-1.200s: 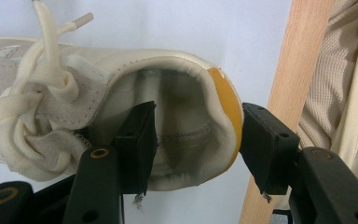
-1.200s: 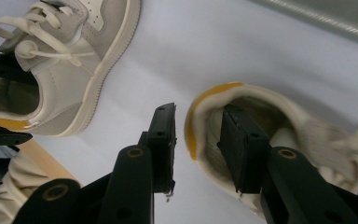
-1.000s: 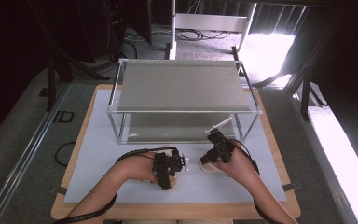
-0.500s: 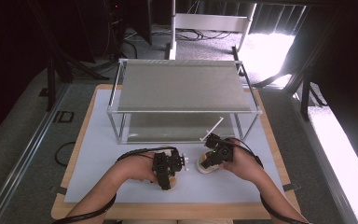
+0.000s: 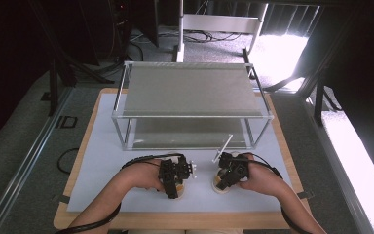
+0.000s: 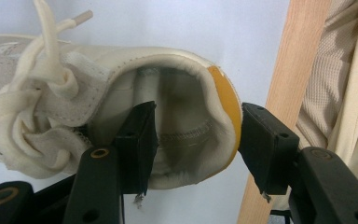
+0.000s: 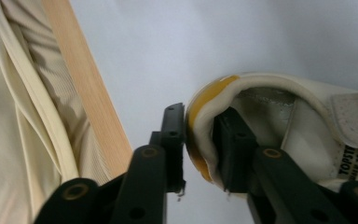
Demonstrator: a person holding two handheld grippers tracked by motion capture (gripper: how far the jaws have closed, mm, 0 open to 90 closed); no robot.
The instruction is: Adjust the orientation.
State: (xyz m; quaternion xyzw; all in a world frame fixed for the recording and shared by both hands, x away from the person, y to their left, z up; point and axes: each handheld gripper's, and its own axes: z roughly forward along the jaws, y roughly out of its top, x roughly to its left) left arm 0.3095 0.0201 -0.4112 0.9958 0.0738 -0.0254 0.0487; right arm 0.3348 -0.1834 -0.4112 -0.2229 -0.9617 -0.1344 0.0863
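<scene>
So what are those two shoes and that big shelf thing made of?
The left shoe and the right shoe look like smooth cream leather or fake leather with stitched seams, orange heel patches and, on the left one, woven laces. The shelf looks like matte grey boards on shiny metal tubes.

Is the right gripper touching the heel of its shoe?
Touching. The right gripper view shows the right gripper with one jaw inside the shoe, one outside, pinching the heel.

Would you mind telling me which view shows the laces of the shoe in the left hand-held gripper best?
The left gripper view: the knotted cream laces sit close up beside the shoe's collar. The high view shows that shoe tiny under the hand; the right gripper view shows the other shoe.
</scene>
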